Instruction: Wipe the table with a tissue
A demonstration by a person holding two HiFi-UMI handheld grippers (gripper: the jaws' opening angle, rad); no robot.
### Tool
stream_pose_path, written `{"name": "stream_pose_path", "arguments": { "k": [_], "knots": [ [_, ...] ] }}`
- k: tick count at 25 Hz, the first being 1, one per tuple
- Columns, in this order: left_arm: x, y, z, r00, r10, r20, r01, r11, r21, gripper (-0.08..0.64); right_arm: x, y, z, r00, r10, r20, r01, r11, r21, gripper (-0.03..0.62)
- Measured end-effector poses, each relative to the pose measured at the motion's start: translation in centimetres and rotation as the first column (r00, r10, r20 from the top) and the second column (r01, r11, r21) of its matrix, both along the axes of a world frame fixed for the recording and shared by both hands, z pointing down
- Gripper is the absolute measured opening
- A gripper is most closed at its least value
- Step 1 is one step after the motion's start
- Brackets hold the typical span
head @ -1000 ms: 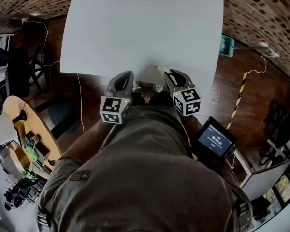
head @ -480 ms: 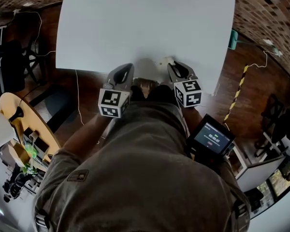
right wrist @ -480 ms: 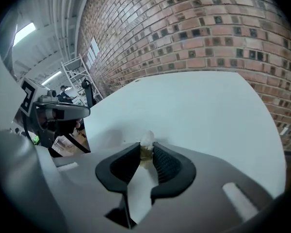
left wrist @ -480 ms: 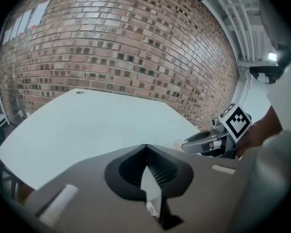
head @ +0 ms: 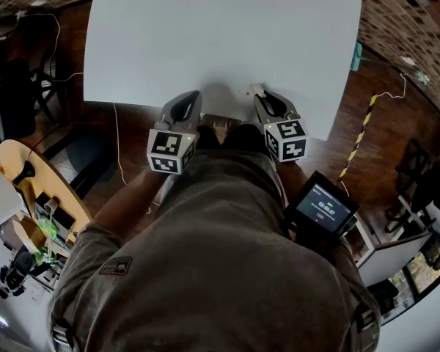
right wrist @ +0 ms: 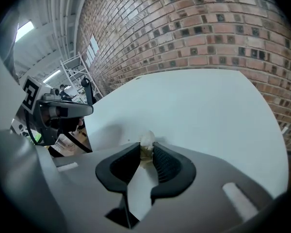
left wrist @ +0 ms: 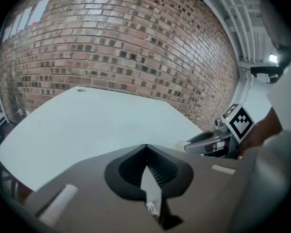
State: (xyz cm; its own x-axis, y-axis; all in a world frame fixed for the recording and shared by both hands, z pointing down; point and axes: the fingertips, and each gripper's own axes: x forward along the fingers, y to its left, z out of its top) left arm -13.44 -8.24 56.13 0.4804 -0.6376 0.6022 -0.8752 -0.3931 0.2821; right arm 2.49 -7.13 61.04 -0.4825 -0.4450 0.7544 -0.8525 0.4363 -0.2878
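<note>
While both grippers sit side by side at the 6 o'clock edge of the one white table (head: 220, 35), the count in the head view is short: one table, two grippers, one tissue, two marker cubes and one small screen device (head: 324, 207) at 4 o'clock by the person's hip.

The left gripper (head: 193, 97) points toward 12 o'clock, its tips just over the table edge and its marker cube (head: 167, 152) against the person's shirt (head: 213, 270). The left gripper view shows its jaws pressed together at the tips, with nothing between them, and the table stretching ahead to a brick wall (left wrist: 126, 38).

The right gripper (head: 257, 94) lies parallel to it at 1 o'clock of the person's body, leaning slightly inward toward 11 o'clock, and its own cube (head: 287, 139) faces up. Its jaws are closed on the tissue (right wrist: 146, 140), a small crumpled white wad that pokes out just past the tips. In the head view the tissue (head: 251, 89) shows as a pale scrap at the gripper's tip, low over the table near its 6 o'clock edge; whether it touches the surface I cannot tell.

Each gripper view catches the other gripper: the right one at 3 o'clock in the left gripper view, the left one at 9 o'clock in the right gripper view. The two are near but apart.
</note>
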Motion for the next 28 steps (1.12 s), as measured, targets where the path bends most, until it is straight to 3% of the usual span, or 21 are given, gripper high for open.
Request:
{"name": "stream_pose_path", "arguments": {
  "k": [14, 28],
  "knots": [
    [-1.9, 0.1, -0.6, 1.000, 0.021, 0.003, -0.021, 1.000, 0.018, 0.002, -3.4, 1.9, 0.2, 1.000, -0.024, 0.016, 0.024, 0.999, -0.022, 0.092],
    [-2.0, -1.2, -1.9, 0.999, 0.042, 0.033, -0.044, 0.998, 0.051, 0.002, -2.3, -0.7, 0.3, 1.000, 0.002, 0.010, -0.002, 1.000, 0.000, 0.092]
  ]
}}
